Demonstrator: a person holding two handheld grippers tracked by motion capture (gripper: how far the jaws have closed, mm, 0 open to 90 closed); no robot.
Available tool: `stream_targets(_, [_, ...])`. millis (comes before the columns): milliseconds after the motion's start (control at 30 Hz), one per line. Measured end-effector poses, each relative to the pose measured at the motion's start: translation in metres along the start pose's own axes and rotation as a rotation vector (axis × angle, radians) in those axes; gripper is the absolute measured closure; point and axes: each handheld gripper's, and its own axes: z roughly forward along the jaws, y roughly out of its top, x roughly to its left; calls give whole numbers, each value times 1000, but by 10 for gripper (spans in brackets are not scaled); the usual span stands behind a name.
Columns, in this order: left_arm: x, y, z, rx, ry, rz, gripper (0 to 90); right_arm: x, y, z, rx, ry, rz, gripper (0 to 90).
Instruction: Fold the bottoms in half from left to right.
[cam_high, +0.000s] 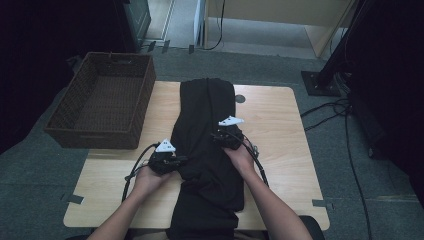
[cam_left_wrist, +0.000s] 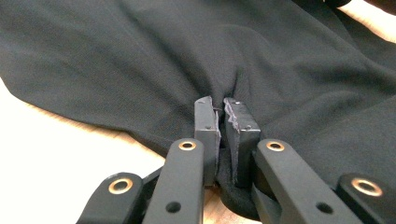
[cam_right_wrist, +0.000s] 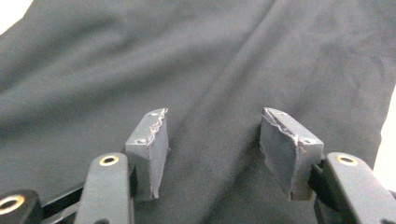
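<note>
A long black garment (cam_high: 207, 135) lies lengthwise down the middle of the wooden table (cam_high: 280, 130), with its near end over the front edge. My left gripper (cam_high: 172, 161) is at the garment's left edge, shut on a pinched fold of the black cloth (cam_left_wrist: 261, 60); the fold sits between the pads (cam_left_wrist: 205, 128). My right gripper (cam_high: 227, 136) rests on the garment's right half. Its jaws stand open over the flat cloth (cam_right_wrist: 201, 70), with nothing between the pads (cam_right_wrist: 152, 149).
A dark wicker basket (cam_high: 107, 97) stands at the table's far left corner, partly over the edge. A round grommet hole (cam_high: 240, 98) is in the tabletop near the far edge. Cables (cam_high: 350, 120) run on the floor at right.
</note>
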Motion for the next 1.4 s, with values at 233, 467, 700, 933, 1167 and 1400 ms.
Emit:
stream_targets(233, [-2, -2, -1, -5, 18, 10, 848, -1, -2, 2, -20, 17, 28, 527])
stream_targets(467, [-4, -5, -3, -8, 14, -2, 847, 2, -5, -2, -29, 39, -16, 893])
stream_targets(700, [-8, -11, -13, 32, -40, -29, 836, 4, -17, -22, 24, 128, 56, 900])
stream_targets(933, [-5, 7, -18, 8, -87, -19, 610, 14, -34, -42, 36, 162, 23, 900])
stream_targets(1167, [13, 33, -11, -31, -53, -21, 602, 14, -40, -51, 48, 167, 32, 900])
stream_targets(1400, [22, 50, -3, -48, -23, -1, 601, 22, -54, -74, 96, 213, -3, 814])
